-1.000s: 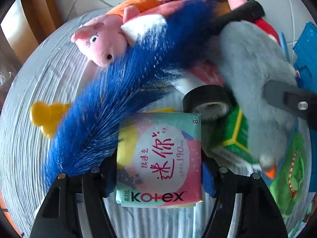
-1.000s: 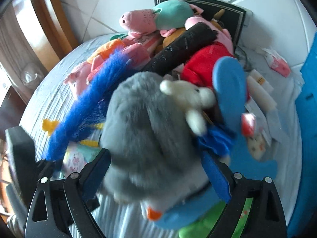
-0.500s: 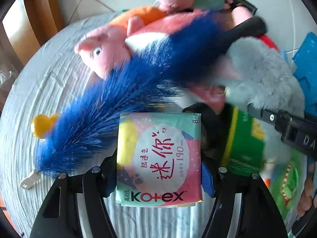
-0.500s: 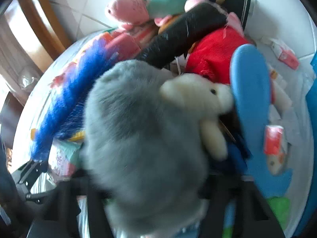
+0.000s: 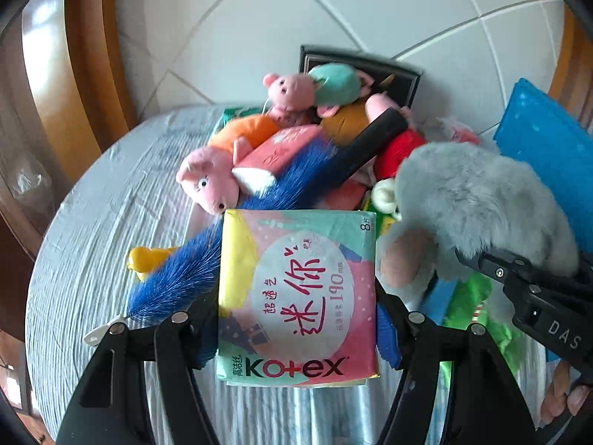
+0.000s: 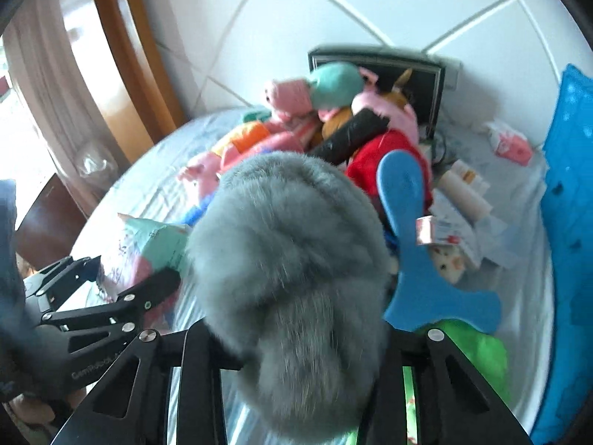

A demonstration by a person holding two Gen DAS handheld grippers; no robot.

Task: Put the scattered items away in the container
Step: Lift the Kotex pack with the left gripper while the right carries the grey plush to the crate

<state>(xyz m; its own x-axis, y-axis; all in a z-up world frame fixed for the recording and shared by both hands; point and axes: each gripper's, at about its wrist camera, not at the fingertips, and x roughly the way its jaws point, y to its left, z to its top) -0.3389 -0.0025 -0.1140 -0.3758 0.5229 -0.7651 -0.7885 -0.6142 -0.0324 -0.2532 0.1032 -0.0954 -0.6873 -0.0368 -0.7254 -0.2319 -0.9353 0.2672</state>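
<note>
A pink and green Kotex pad pack [image 5: 296,278] is clamped flat between the pads of my left gripper [image 5: 296,333], held above the light blue bedsheet [image 5: 111,222]. My right gripper [image 6: 296,337] is shut on a fluffy grey plush toy [image 6: 289,230], which bulges out over its fingers and hides what lies below. In the left wrist view the grey plush [image 5: 481,200] hangs at the right from the right gripper [image 5: 519,289]. In the right wrist view the left gripper [image 6: 111,296] holds the pack [image 6: 148,244] at the left.
A heap of pink pig plush toys [image 5: 211,181], a blue feather duster [image 5: 178,282], a black tube [image 5: 370,141] and a black frame [image 5: 359,66] lies ahead. A yellow duck [image 5: 144,259], blue paddle [image 6: 407,222], green toy [image 6: 478,348] and small boxes [image 6: 467,189] are scattered. A blue perforated container wall [image 6: 570,185] stands right.
My right gripper has shut on the grey plush and lifted it. Both grippers have risen and pulled back from the heap; the left still holds the pack.
</note>
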